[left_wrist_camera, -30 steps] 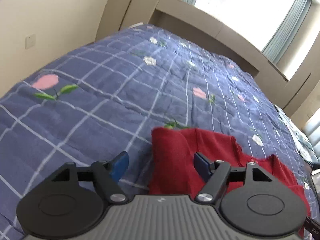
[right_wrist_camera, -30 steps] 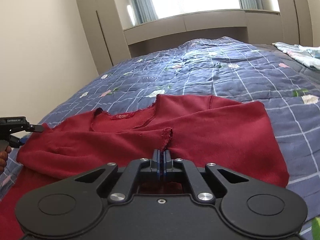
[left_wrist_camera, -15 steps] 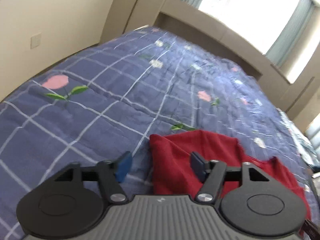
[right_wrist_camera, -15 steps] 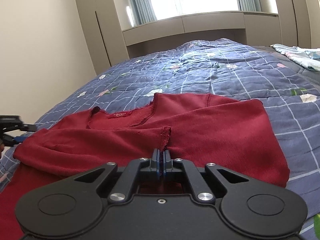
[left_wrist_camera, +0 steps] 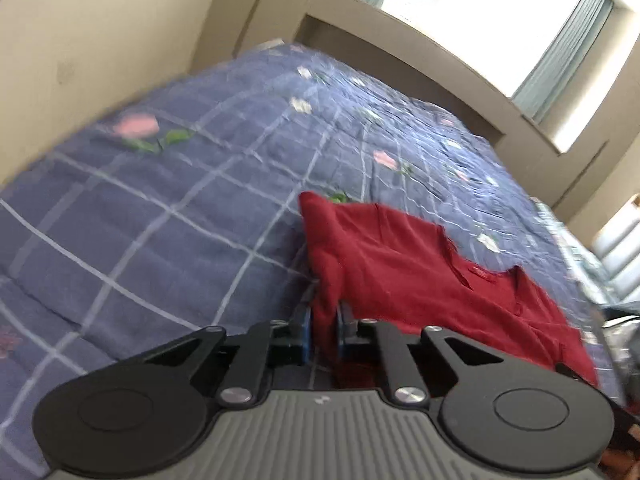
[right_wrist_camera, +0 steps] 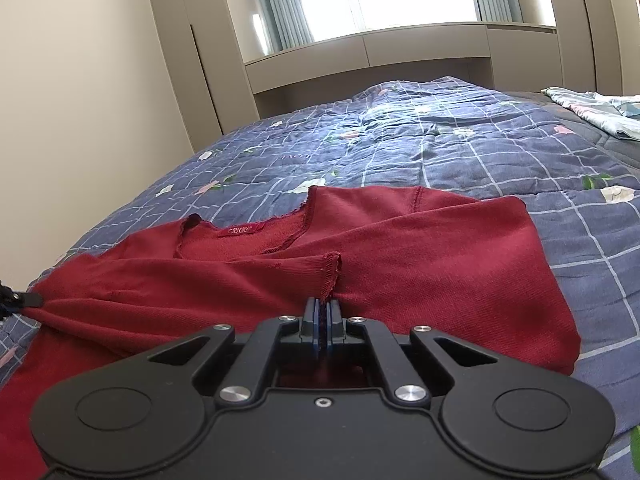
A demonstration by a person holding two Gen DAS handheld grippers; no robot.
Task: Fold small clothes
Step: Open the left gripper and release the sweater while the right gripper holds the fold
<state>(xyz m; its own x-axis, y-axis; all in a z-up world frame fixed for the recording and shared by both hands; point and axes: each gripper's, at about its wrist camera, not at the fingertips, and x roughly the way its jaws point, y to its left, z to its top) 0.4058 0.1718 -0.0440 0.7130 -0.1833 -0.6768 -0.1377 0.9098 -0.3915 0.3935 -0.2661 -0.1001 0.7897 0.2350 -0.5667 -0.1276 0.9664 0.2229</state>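
A red long-sleeved top (right_wrist_camera: 420,248) lies on the blue quilt, neckline and label facing up, both sleeves folded across its body. My right gripper (right_wrist_camera: 322,312) is shut on the cuff of the sleeve (right_wrist_camera: 330,276) that lies across the middle. In the left wrist view the same red top (left_wrist_camera: 400,264) lies ahead, and my left gripper (left_wrist_camera: 322,320) is shut on a fold at its left side edge. The left gripper's tip (right_wrist_camera: 24,300) shows at the far left of the right wrist view, against the cloth.
The bed's blue checked quilt with flowers (left_wrist_camera: 180,200) runs to a beige wall on the left and a window ledge (right_wrist_camera: 368,48) at the head. A pale patterned cloth (right_wrist_camera: 592,112) lies at the bed's far right. A grey object (left_wrist_camera: 624,240) stands right of the bed.
My left gripper was open beside the top's left edge; it has moved in and closed on that edge. My right gripper stays shut on the sleeve cuff, nearly still.
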